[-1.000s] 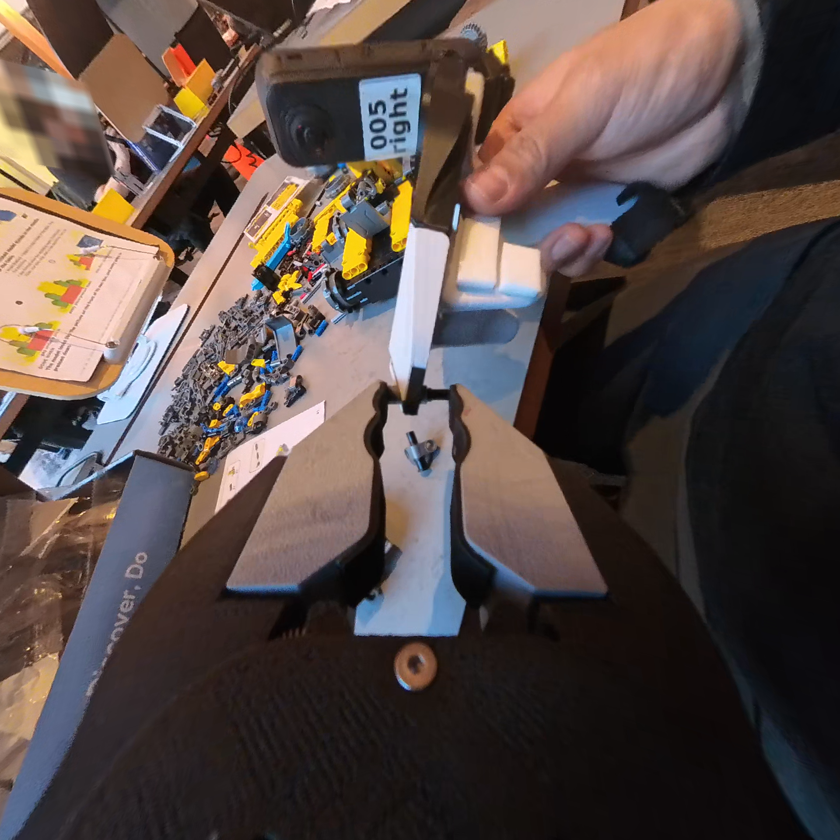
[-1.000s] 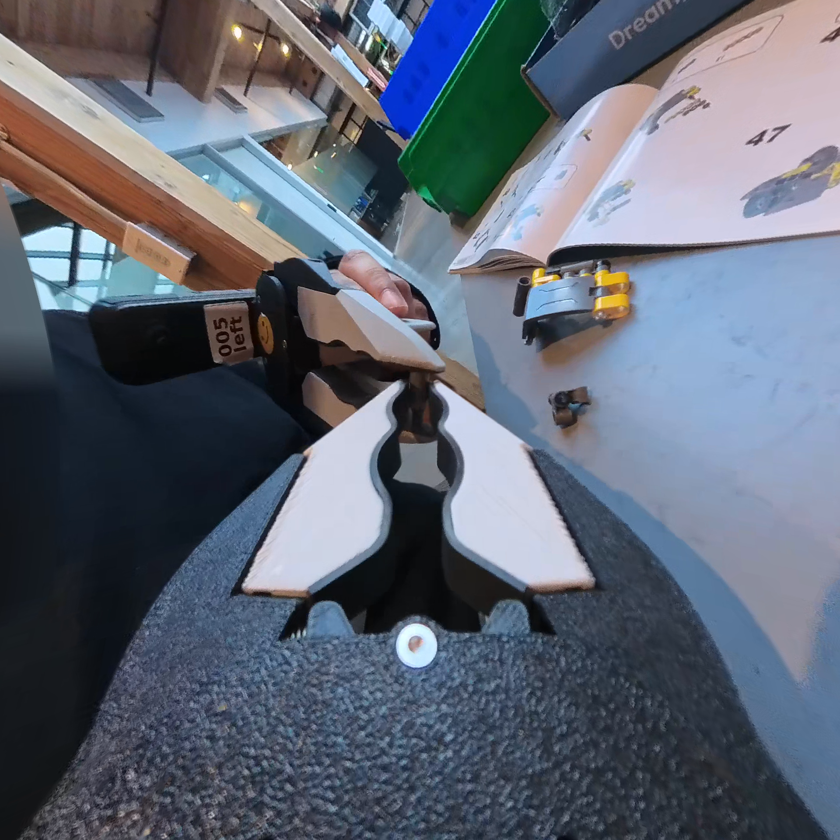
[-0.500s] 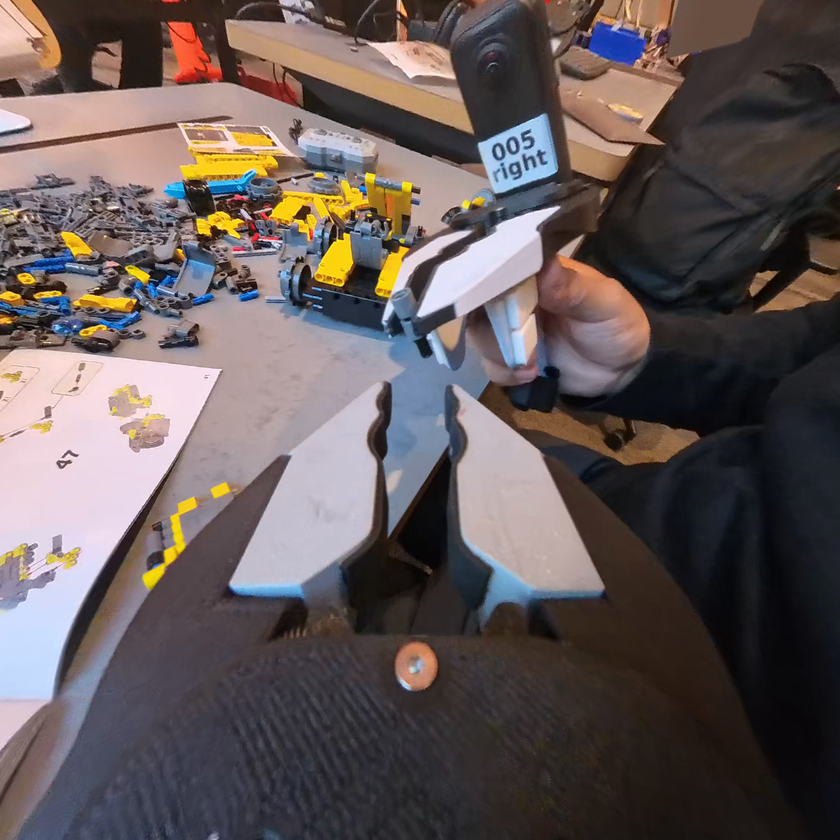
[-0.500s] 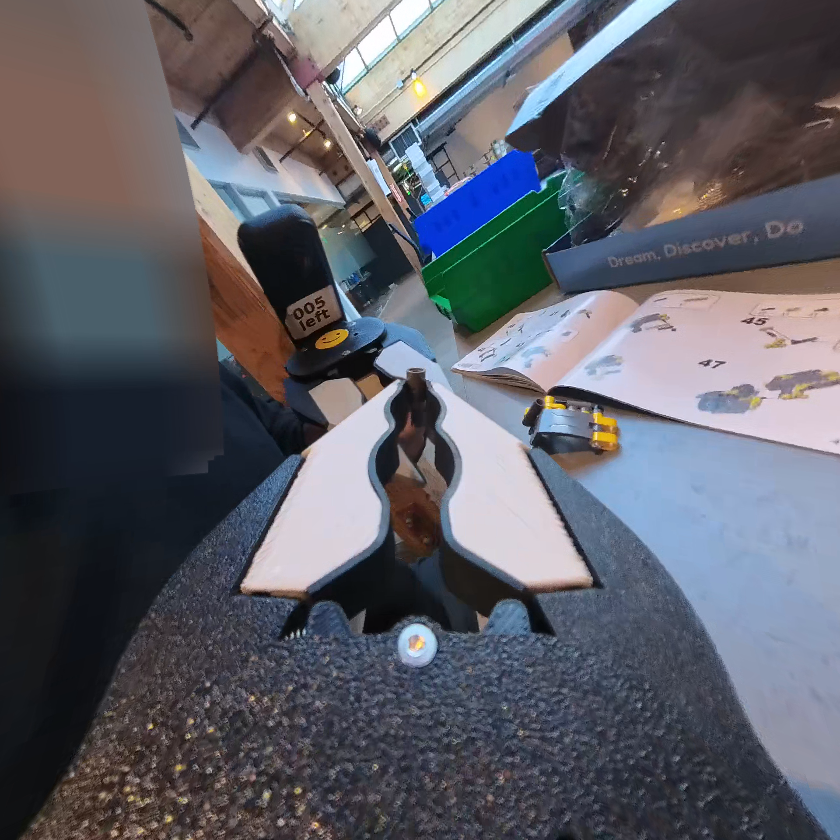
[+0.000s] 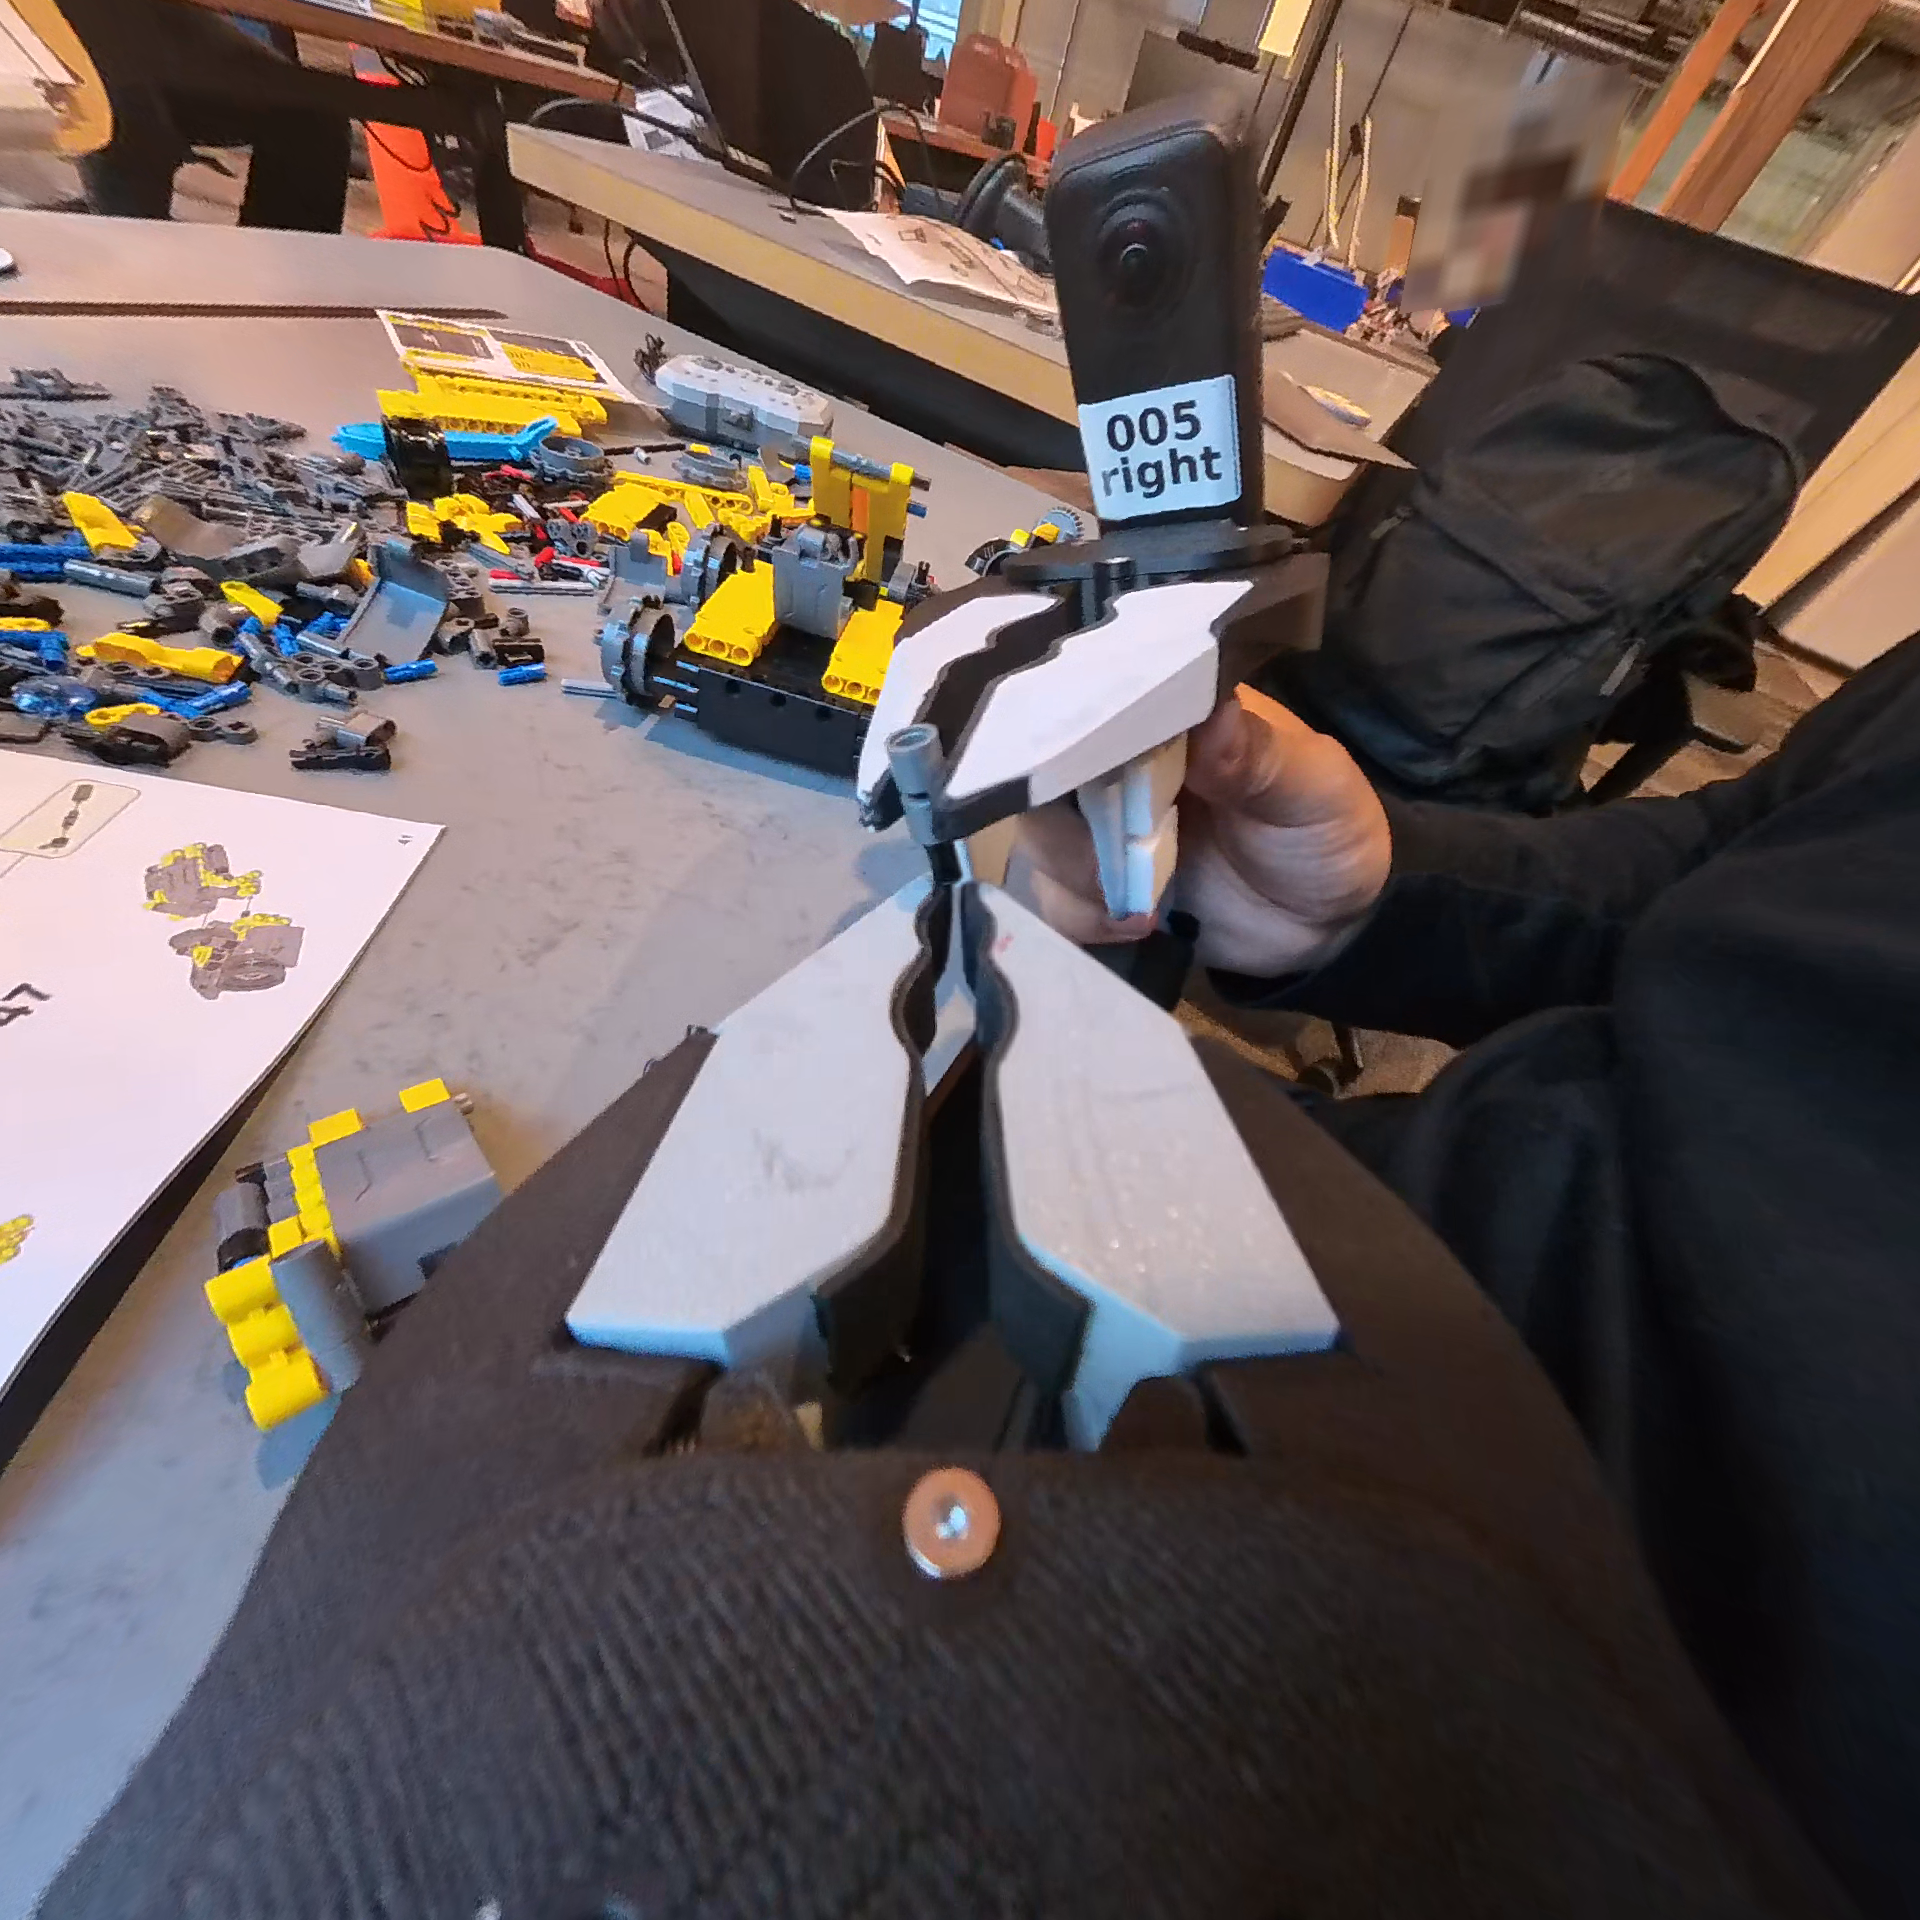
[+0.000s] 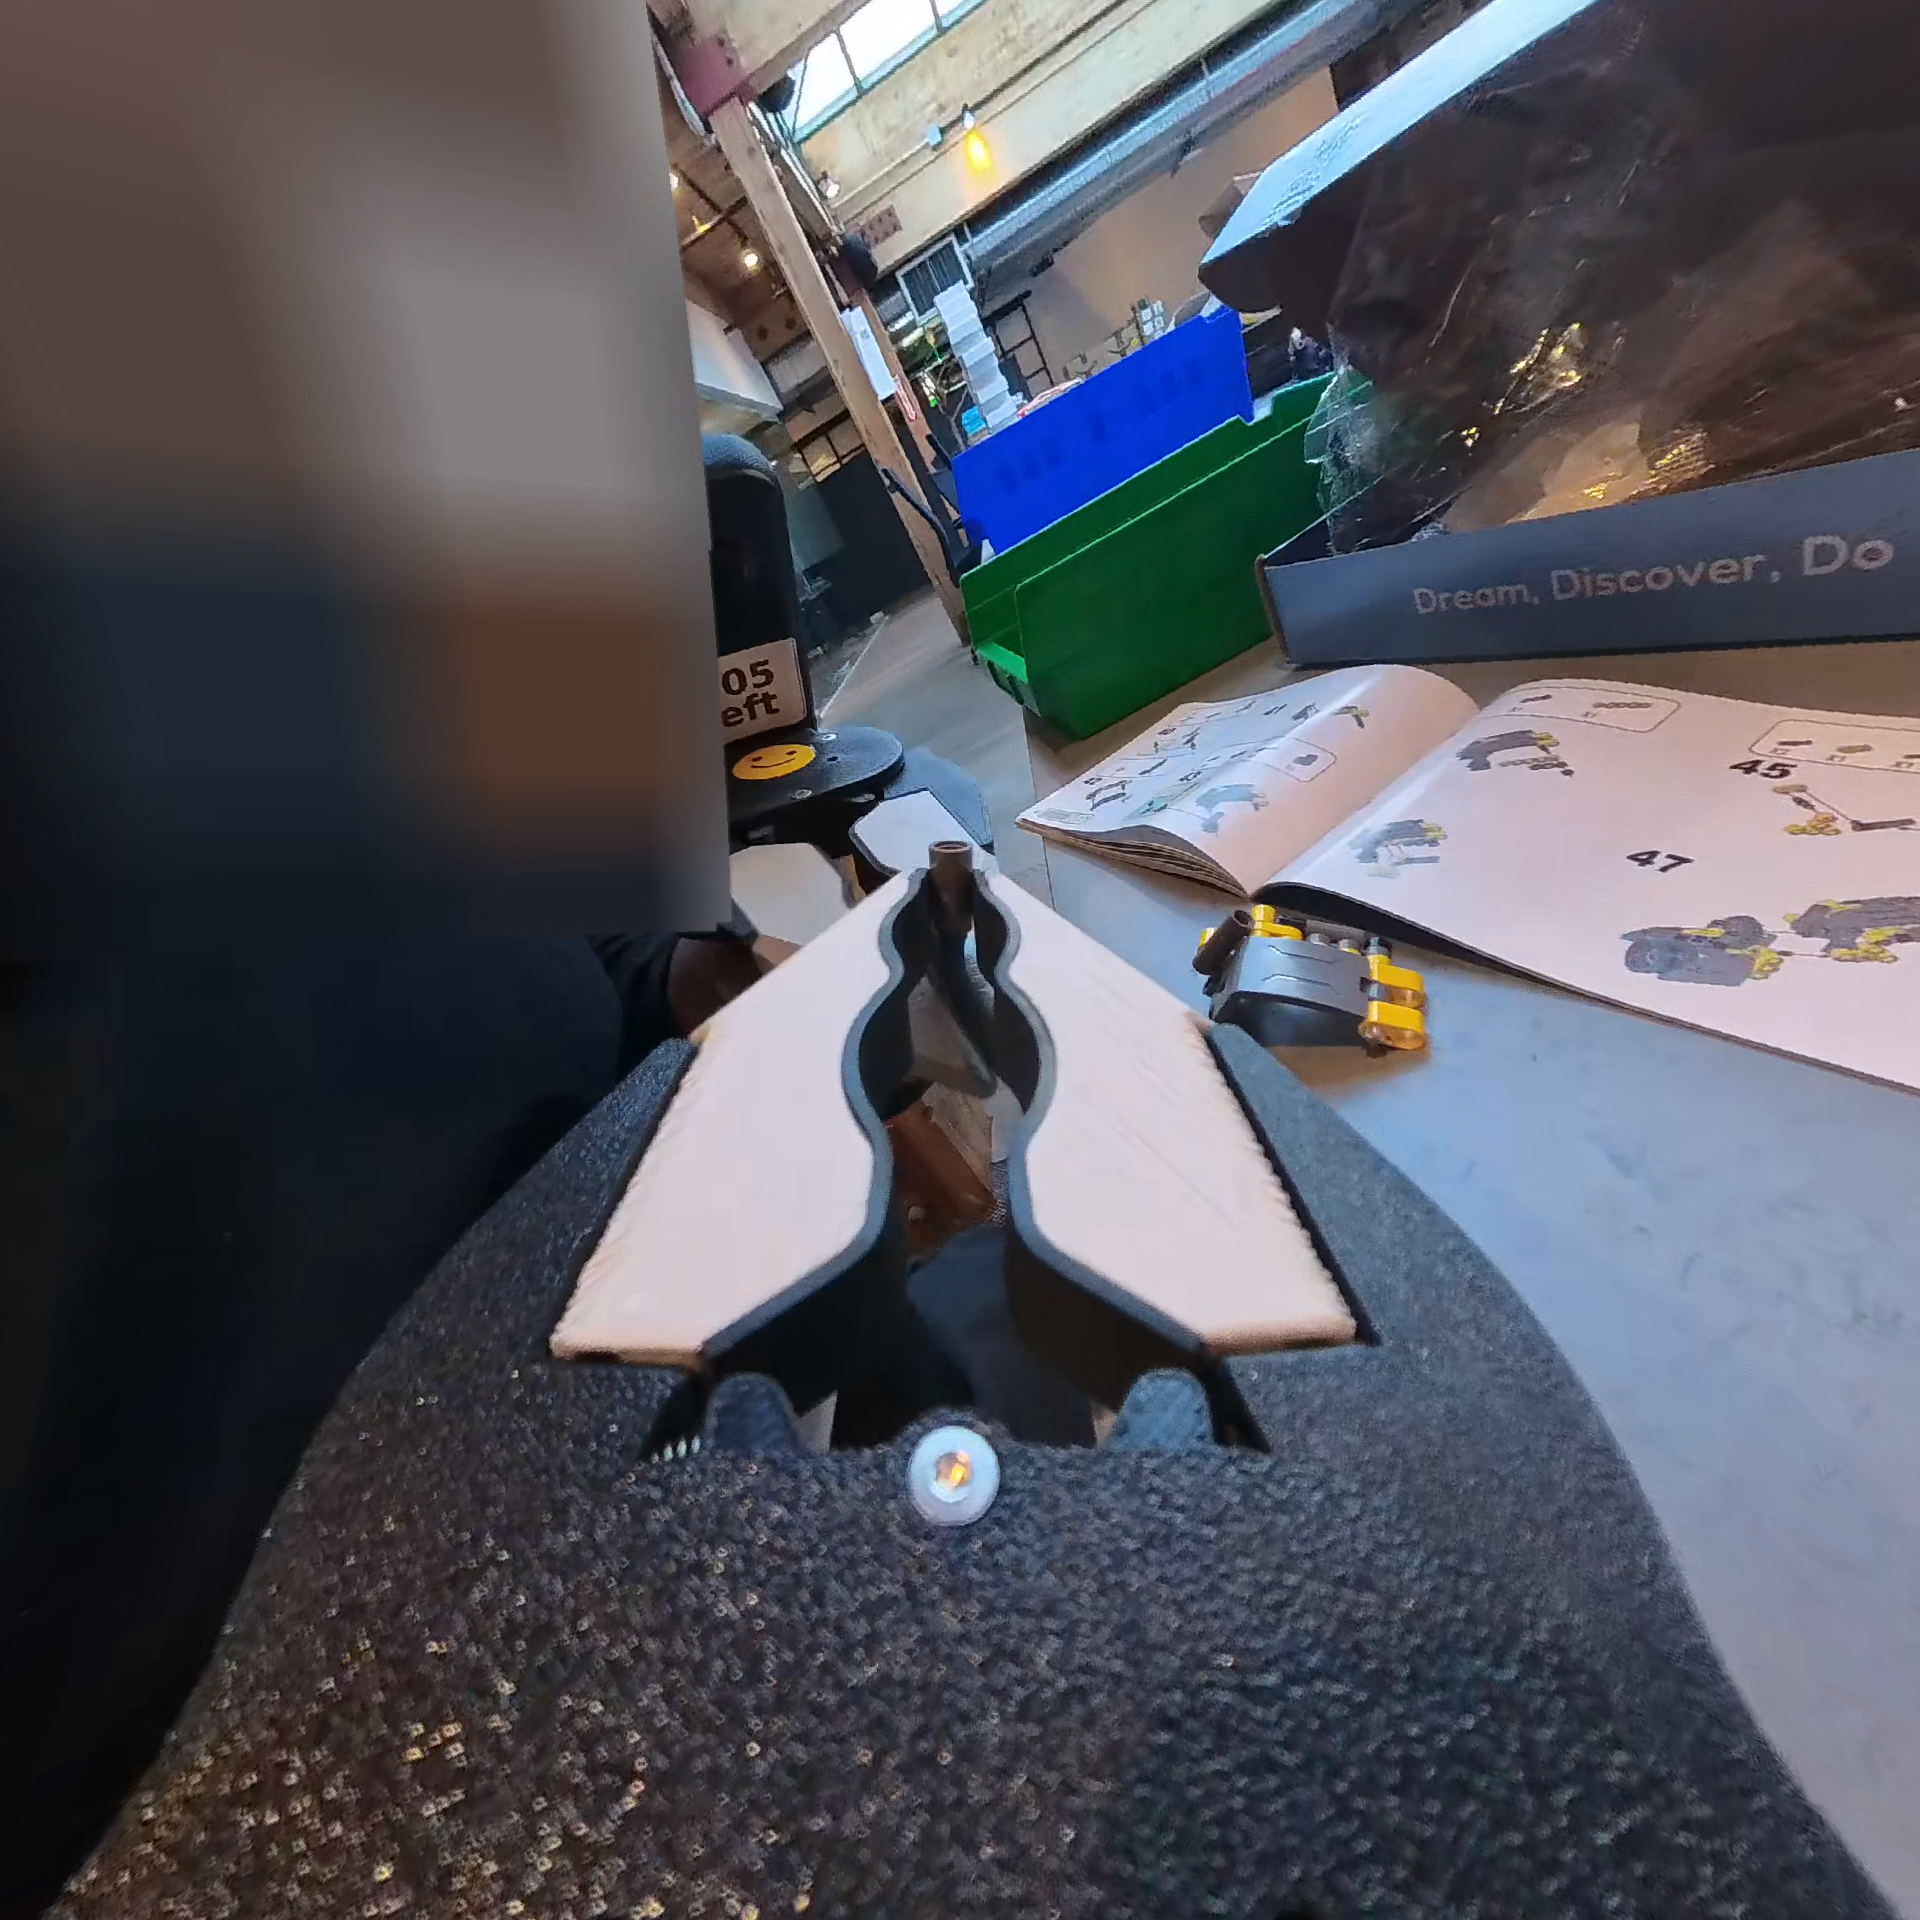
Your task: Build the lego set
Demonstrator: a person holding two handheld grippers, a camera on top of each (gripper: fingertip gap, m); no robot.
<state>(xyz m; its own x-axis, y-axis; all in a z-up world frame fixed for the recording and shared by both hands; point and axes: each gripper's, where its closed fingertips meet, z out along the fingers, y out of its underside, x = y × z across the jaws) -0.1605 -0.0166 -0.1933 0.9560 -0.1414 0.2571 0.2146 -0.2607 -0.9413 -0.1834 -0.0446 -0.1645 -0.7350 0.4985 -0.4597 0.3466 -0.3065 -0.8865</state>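
My right gripper (image 6: 951, 883) is shut on a small grey connector piece (image 6: 951, 864) that stands up between its tips. In the left wrist view the right gripper (image 5: 906, 790) is held by a hand just beyond my left gripper, with the grey piece (image 5: 914, 756) sticking out. A thin black pin (image 5: 940, 860) runs down from that piece into the tips of my left gripper (image 5: 945, 885), which is shut on it. Both grippers meet over the table's near edge. The left gripper (image 6: 894, 816) shows behind the right one's tips.
A grey and yellow sub-assembly (image 5: 343, 1226) lies on the grey table (image 5: 582, 914) beside an open instruction booklet (image 5: 125, 987). A yellow and black model (image 5: 790, 644) and several loose pieces (image 5: 208, 582) lie farther off. A dark box (image 6: 1590, 592) and green bin (image 6: 1122, 623) stand behind the booklet. My left and right fingertips are right by each other.
My left gripper was open and empty half a second ago; it has closed and met the right gripper's piece. The right gripper has stayed shut on the grey piece.
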